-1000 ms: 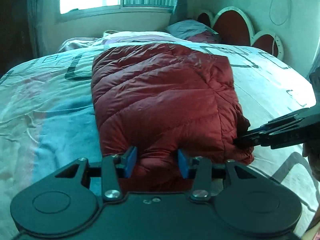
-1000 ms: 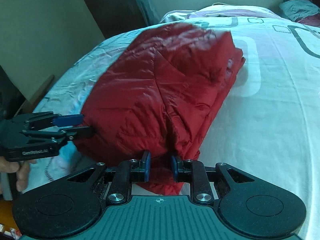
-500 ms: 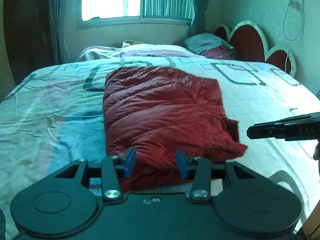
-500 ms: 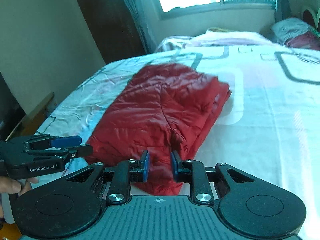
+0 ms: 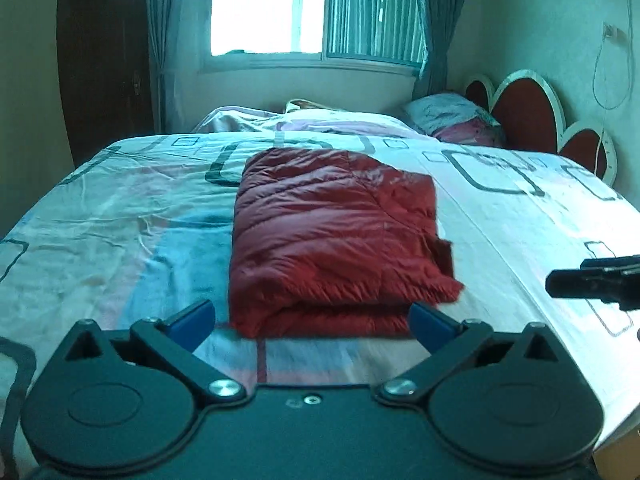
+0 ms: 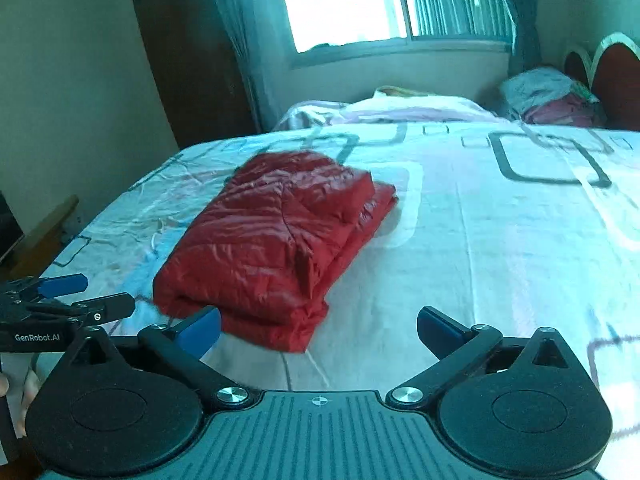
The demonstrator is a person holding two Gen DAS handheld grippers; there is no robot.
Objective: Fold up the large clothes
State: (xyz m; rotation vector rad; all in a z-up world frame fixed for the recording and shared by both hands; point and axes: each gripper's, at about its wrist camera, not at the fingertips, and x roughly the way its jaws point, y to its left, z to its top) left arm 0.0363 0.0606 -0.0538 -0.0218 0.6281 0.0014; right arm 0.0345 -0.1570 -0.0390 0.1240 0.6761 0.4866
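Red quilted fabric: one folded down jacket (image 5: 336,240) lies flat on my bed sheet (image 5: 500,216), roughly mid-bed, a little toward the near edge; I see it in both wrist views (image 6: 276,240).
Hidden or cut off: the jacket's underside and inner layers are tucked out of sight; I only see stacked edges along its near and right sides. A small flap sticks out at the near right corner, and I cannot tell whether it is a sleeve or a hem.
Hard to make out: the near hem is smeared by blur in both views, so I cannot read the seams there.
Left claw (image 5: 312,322): released, blue pads spread wide, nothing between them, just short of the jacket's near edge and not touching it. From the right wrist view it shows at the left border (image 6: 86,294), partly cut off, apart from the jacket.
Right claw (image 6: 318,328): released too, pads wide apart, empty, with the jacket's near corner ahead of its left pad. In the left wrist view only its dark tip shows at the right border (image 5: 560,284), well clear of the jacket.
Counts: one jacket, two claws, one window (image 5: 316,8), one pile of pillows (image 5: 456,118) at the headboard (image 5: 528,112).
Containers: I see none holding anything; the bed carries the jacket, the pillows and a rumpled blanket (image 5: 304,120) at the far side.
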